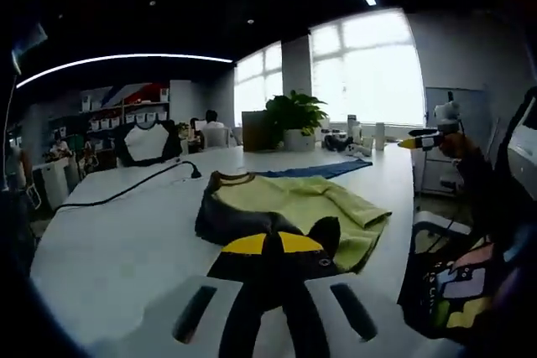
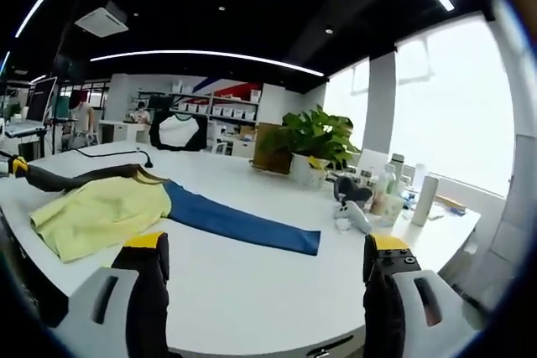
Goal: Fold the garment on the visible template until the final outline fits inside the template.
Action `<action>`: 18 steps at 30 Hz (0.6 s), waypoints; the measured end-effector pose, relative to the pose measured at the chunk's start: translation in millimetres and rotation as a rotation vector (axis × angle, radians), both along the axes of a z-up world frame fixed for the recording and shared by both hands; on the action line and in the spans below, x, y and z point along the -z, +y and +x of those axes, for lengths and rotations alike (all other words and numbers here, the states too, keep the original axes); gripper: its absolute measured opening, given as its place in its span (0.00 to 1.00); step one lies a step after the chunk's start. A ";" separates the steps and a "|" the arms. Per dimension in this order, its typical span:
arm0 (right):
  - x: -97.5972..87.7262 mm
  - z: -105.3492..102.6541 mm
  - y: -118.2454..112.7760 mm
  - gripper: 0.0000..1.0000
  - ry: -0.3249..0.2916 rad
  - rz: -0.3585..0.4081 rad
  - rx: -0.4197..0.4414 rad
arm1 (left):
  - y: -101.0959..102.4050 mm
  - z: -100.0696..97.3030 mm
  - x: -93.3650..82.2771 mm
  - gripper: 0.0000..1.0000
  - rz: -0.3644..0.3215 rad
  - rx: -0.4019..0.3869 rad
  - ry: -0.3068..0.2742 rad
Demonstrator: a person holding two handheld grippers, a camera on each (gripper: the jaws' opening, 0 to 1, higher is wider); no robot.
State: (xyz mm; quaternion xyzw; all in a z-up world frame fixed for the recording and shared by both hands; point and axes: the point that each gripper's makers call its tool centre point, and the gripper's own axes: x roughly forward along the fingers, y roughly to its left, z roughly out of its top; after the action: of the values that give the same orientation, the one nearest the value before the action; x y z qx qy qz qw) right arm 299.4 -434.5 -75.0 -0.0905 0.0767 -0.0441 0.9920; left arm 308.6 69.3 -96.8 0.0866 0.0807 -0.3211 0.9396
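Left gripper view: the left gripper (image 1: 273, 251) is sitting with its black, yellow-tipped jaws pressed together, nothing between them. Just past them the soft yellow-green shirt (image 1: 312, 207) with dark sleeves is lying rumpled on the smooth white table (image 1: 109, 249), partly covering the flat blue template (image 1: 323, 170).

Right gripper view: the right gripper (image 2: 264, 262) is hanging with jaws spread wide, empty. The shirt (image 2: 101, 211) is lying at the left, overlapping the long blue template (image 2: 239, 224). A leafy plant (image 2: 315, 136) is standing behind.

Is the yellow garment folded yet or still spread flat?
Partly folded: the yellow garment lies doubled over itself, dark sleeve bunched alongside, on the white table.
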 end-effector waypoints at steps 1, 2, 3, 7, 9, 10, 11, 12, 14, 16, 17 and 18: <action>1.8 0.0 -1.0 0.99 0.003 0.006 0.000 | 7.5 4.5 -5.9 0.03 0.042 -0.024 -0.007; 3.2 0.2 -1.4 0.99 0.005 0.011 -0.003 | 12.5 8.0 -12.1 0.03 0.067 -0.037 -0.021; 4.6 -0.1 -1.6 0.99 0.009 0.018 -0.006 | 19.4 13.5 -22.5 0.03 0.097 -0.048 -0.045; 4.4 -0.6 -2.3 0.99 0.013 0.018 -0.002 | 47.1 32.6 -51.0 0.03 0.165 -0.111 -0.067; 2.4 -0.7 -1.6 0.99 0.008 0.018 -0.002 | 59.8 43.2 -64.2 0.03 0.210 -0.136 -0.070; 2.3 -0.6 -1.4 0.99 0.009 0.017 -0.002 | 65.1 49.5 -70.4 0.03 0.243 -0.143 -0.075; 1.3 -0.7 0.6 0.99 0.007 0.013 -0.010 | 68.1 54.1 -74.5 0.03 0.256 -0.148 -0.079; 0.8 -0.7 1.3 0.99 0.004 0.012 -0.014 | 70.7 57.7 -76.5 0.03 0.260 -0.155 -0.072; 1.9 -1.1 1.7 0.99 0.011 0.011 -0.017 | 76.6 66.5 -81.6 0.03 0.293 -0.158 -0.065; 2.8 -1.0 1.3 0.99 0.017 0.009 -0.018 | 82.4 74.9 -85.3 0.03 0.303 -0.174 -0.059; 2.7 -0.9 1.2 0.99 0.018 0.010 -0.020 | 86.8 80.0 -86.3 0.03 0.327 -0.182 -0.050; 2.4 -0.8 0.9 0.99 0.017 0.013 -0.019 | 89.3 83.7 -88.0 0.03 0.337 -0.190 -0.051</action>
State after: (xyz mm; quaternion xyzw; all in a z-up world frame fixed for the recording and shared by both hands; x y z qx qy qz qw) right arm 298.6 -433.6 -77.4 -0.0851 0.0845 -0.0333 0.9922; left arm 392.3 158.6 -8.7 0.2427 0.1172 -0.2109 0.9396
